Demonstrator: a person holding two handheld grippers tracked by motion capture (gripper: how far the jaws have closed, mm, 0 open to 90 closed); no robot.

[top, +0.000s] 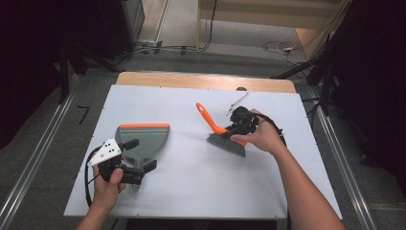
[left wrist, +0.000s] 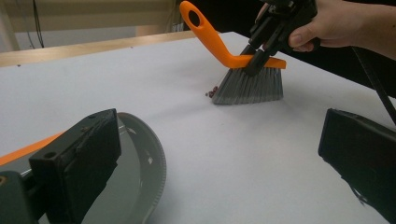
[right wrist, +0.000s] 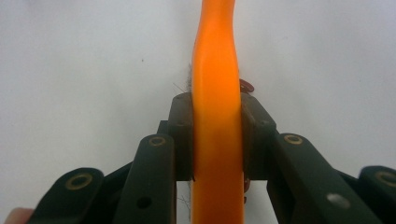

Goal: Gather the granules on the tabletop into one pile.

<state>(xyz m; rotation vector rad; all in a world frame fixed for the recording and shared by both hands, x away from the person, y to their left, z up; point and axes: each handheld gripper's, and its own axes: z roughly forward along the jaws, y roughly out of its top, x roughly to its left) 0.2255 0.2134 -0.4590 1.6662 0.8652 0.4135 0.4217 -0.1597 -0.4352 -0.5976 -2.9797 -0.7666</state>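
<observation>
Nearest, the left gripper (top: pixel 136 165) is seen with its jaws spread wide, astride the grey dustpan's (top: pixel 143 139) handle without clamping it — the pan lies flat on the white table (top: pixel 191 191), orange edge pointing away. Farther right, the orange brush (top: pixel 222 132) is clamped at its back by the right gripper (top: pixel 239 125), bristles resting on the table beside small dark-red crumbs (left wrist: pixel 212 91).

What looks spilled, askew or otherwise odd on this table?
A few small dark red bits lie loose on the white table beside the brush bristles, like spilled debris. The right tongs clamp the brush's orange back. The dustpan lies flat.
</observation>
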